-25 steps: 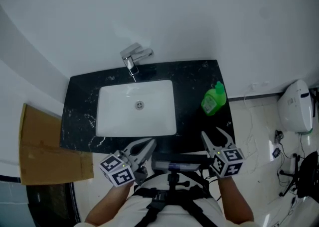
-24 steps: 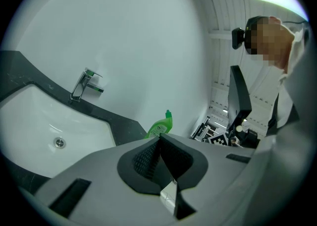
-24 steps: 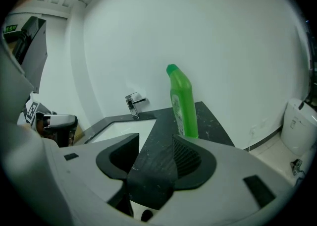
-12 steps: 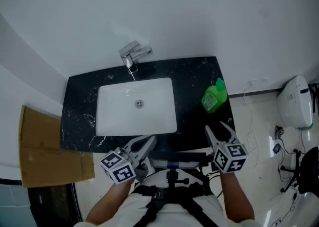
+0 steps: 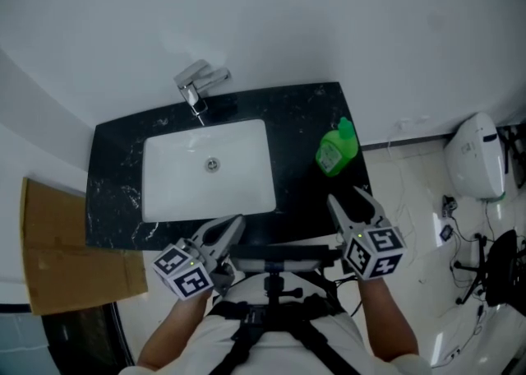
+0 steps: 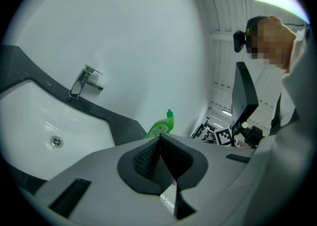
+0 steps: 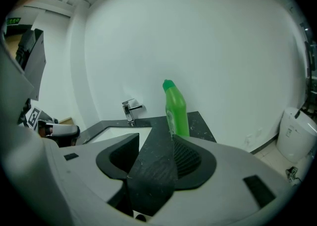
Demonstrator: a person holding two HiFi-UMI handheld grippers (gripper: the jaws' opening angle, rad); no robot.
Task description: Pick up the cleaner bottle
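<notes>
Our right gripper (image 5: 348,197), wide and empty, has neared the bottle (image 5: 335,150) right of the sink (image 5: 209,210), open counter (image 5: 306,188) between; left gripper (image 5: 235,224) stays closed

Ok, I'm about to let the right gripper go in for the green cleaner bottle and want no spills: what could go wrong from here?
The cleaner bottle stands tall and narrow near the right end of the countertop; a nudge could tip it over the edge. In the right gripper view it lines up with one jaw of the open right gripper, not the gap, so a straight advance may knock it.
</notes>
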